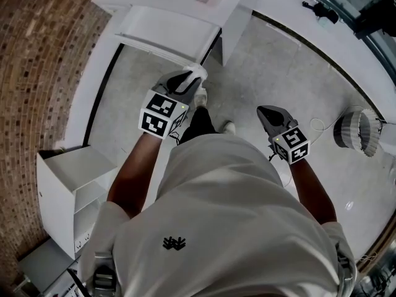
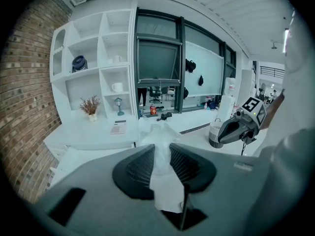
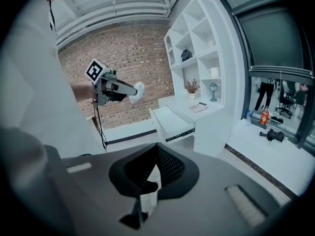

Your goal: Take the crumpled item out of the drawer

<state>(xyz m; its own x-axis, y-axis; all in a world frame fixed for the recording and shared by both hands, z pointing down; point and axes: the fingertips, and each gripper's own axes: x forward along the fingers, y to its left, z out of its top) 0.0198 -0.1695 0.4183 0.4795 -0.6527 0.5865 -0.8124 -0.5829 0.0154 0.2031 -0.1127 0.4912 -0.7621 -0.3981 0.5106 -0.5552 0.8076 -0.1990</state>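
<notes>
Left gripper: your jaws clamp the crumpled white paper, held in the air outside the open drawer | Right gripper: your jaws sit together, empty, well apart from the left.

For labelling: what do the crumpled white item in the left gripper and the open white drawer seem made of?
Crumpled white item: probably tissue or thin paper; matte, soft folds.
Open white drawer: likely laminated or painted board; smooth, flat panels.
</notes>
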